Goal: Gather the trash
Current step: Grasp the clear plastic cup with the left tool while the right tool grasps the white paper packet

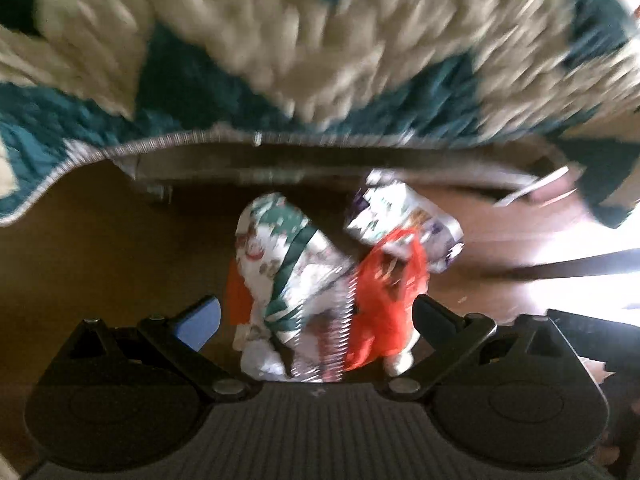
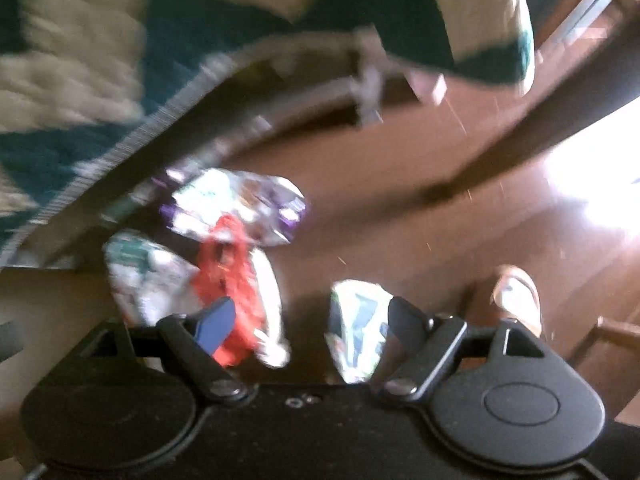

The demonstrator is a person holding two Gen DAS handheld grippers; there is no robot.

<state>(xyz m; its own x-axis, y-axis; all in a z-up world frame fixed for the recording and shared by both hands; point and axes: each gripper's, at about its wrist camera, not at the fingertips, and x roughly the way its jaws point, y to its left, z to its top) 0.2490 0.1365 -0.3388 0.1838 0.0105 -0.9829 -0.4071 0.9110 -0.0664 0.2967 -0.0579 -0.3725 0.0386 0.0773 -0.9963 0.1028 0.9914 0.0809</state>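
Left gripper (image 1: 316, 316): your jaws are spread wide, nothing clamped. Blue pad on the left finger (image 1: 199, 322) is bare. Trash sits right between the fingers: a green-and-white wrapper (image 1: 280, 264) toward the left finger, an orange plastic bag (image 1: 384, 300) against the right finger side. Whether the right finger actually touches the bag, can't tell, frame is smeared. Just past those, ahead and slightly right, a purple-and-white wrapper (image 1: 404, 216) lies partly over the orange bag. All of it is on the brown wood floor (image 1: 100, 260). Farther ahead, a dark bed rail (image 1: 320, 164) runs across, with a green-and-cream quilt (image 1: 280, 60) hanging over it.

Right gripper (image 2: 312, 320): your jaws are also apart, gripping nothing. A white-and-blue wrapper (image 2: 356, 328) lies between the fingers, close against the right finger; contact not clear through the blur. Left of your left finger (image 2: 214, 326) is the same pile: orange bag (image 2: 230, 276) directly beyond the pad, green-and-white wrapper (image 2: 140, 276) further left, purple-and-white wrapper (image 2: 236, 208) ahead of both. To your right, a foot in a sandal (image 2: 516, 296) on the floor (image 2: 400, 200). Beyond the pile, the bed rail (image 2: 248, 120) and quilt (image 2: 80, 80). Strong glare on the floor at far right.
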